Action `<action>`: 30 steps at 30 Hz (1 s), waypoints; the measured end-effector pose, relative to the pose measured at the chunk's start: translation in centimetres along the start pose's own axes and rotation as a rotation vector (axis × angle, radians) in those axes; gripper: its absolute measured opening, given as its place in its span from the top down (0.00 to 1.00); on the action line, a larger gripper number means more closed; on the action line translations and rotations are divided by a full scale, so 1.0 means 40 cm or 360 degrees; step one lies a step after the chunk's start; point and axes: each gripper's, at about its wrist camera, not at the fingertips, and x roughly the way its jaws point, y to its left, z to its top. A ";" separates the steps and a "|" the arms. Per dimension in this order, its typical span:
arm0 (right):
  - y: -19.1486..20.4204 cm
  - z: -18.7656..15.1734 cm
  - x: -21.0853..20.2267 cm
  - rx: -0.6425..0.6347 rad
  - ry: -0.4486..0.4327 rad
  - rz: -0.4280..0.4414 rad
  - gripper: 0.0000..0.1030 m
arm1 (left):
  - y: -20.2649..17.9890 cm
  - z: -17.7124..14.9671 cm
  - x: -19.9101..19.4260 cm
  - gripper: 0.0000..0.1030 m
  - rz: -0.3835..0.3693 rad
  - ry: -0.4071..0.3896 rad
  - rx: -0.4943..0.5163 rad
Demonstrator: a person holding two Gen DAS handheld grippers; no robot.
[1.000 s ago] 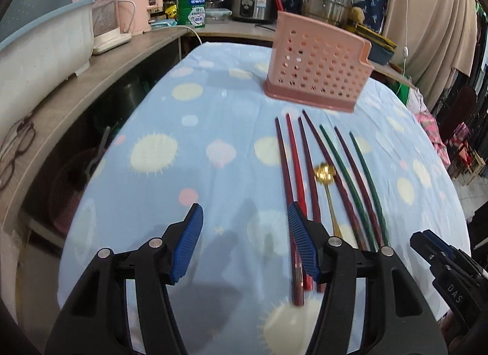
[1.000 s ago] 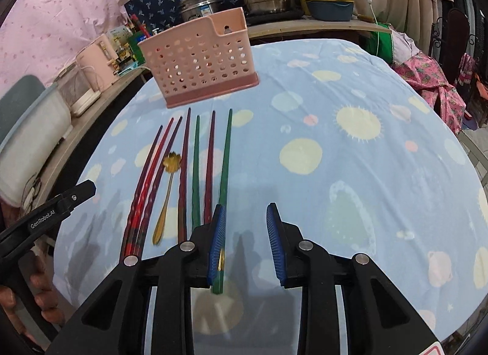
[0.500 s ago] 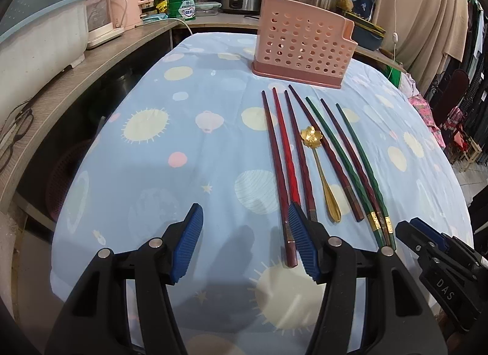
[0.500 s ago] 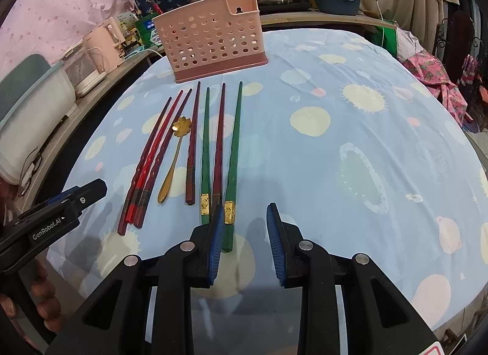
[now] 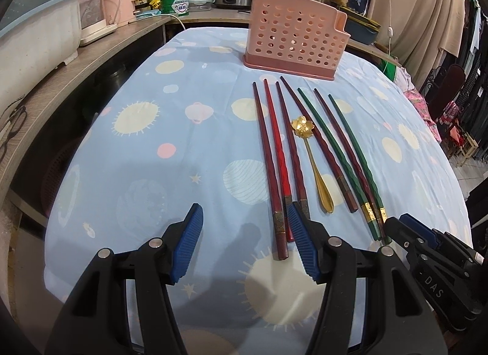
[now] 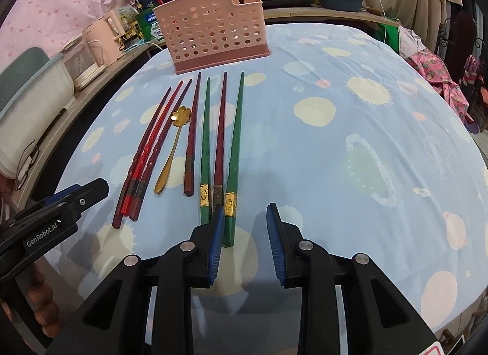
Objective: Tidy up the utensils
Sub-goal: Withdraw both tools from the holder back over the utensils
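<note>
Progress: nothing stowed yet; all utensils flat on the cloth (image 5: 183,147), none visible through the holes of the caddy (image 5: 294,39).
Left to do: every piece to lift and drop into the caddy, judged from how things lie.
Chopsticks: seven in a row, near ends toward the grippers, far tips just short of the caddy; three red ones (image 5: 277,153) close together at left, another red one beside the spoon, two green ones (image 6: 236,153) at right with a red one between.
Spoon: gold (image 5: 314,166), flower bowl far, handle near, among the sticks.
Caddy: pink, upright, far centre, apart from the tips.
Left gripper (image 5: 244,242): jaws wide, empty, hovering at the near ends of the red trio.
Right gripper (image 6: 244,239): jaws narrower, empty, just right of the rightmost green stick's near end.
Edges: near table edge right below both grippers; counter along the left.
Open room: broad bare cloth right of the row and left of it; grippers near each other.
</note>
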 end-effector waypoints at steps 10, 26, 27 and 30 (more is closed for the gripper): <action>0.009 -0.003 0.009 -0.0036 0.0011 -0.0013 0.74 | -0.015 -0.013 0.016 0.46 -0.0007 0.0037 0.0028; 0.007 -0.001 0.014 -0.0047 0.0002 -0.0023 0.81 | -0.009 -0.019 0.043 0.47 0.0000 0.0077 0.0010; 0.007 -0.001 0.014 -0.0047 0.0002 -0.0023 0.81 | -0.007 -0.019 0.043 0.47 0.0000 0.0077 0.0006; 0.007 -0.001 0.014 -0.0047 0.0001 -0.0024 0.81 | -0.003 -0.020 0.044 0.47 0.0016 0.0071 0.0005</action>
